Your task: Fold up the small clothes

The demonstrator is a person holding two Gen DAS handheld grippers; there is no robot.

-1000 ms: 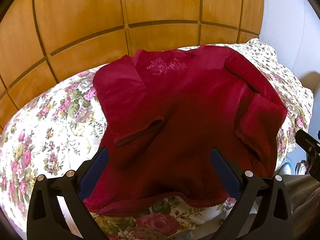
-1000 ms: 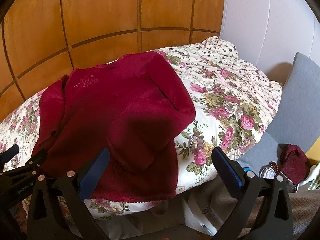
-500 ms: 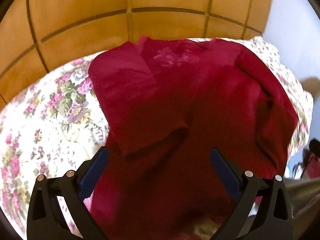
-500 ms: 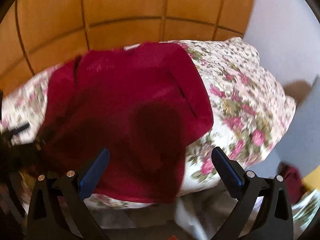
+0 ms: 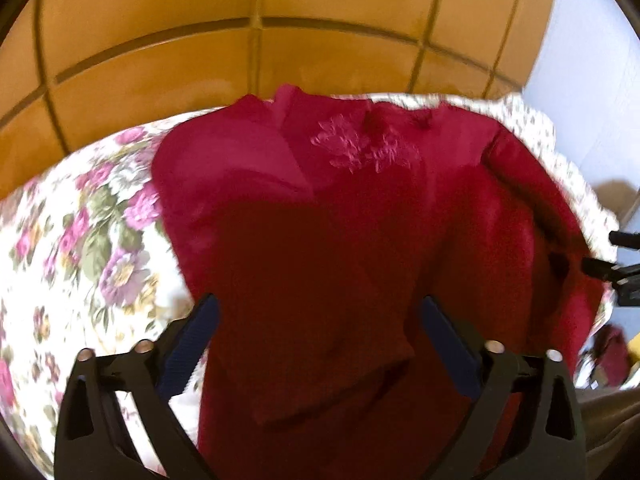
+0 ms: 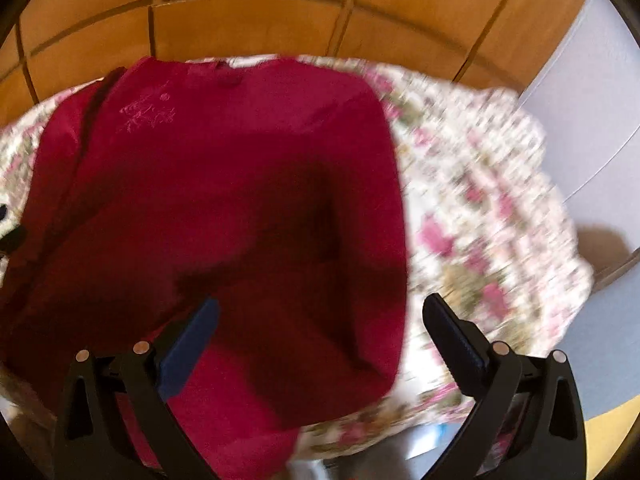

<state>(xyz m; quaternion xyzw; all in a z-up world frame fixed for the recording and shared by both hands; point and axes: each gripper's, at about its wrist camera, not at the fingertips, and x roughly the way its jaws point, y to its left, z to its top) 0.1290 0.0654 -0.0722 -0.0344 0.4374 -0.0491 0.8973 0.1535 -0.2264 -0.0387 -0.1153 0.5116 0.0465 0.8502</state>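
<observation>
A dark red small sweater (image 5: 360,208) with pale embroidery on the chest (image 5: 364,148) lies flat on a floral quilt (image 5: 80,240), both sleeves folded in over the body. My left gripper (image 5: 320,320) hovers over its lower left part; its jaws are closing, the cloth lies beneath them and the pads do not press on it. My right gripper (image 6: 322,320) stands open over the folded right sleeve of the sweater (image 6: 240,200), near its right edge. Each gripper shows at the rim of the other's view: the right gripper (image 5: 616,272) and the left gripper (image 6: 8,232).
The quilt (image 6: 480,200) bulges like a cushion and drops off at the right and front. A wooden panelled wall (image 5: 280,60) stands close behind it, a pale wall (image 6: 580,100) to the right. Another dark red cloth (image 5: 608,356) lies low at the right.
Both grippers have moved forward and down, closer over the sweater, which now fills both views. The right view has rolled. The sweater itself has not shifted.
</observation>
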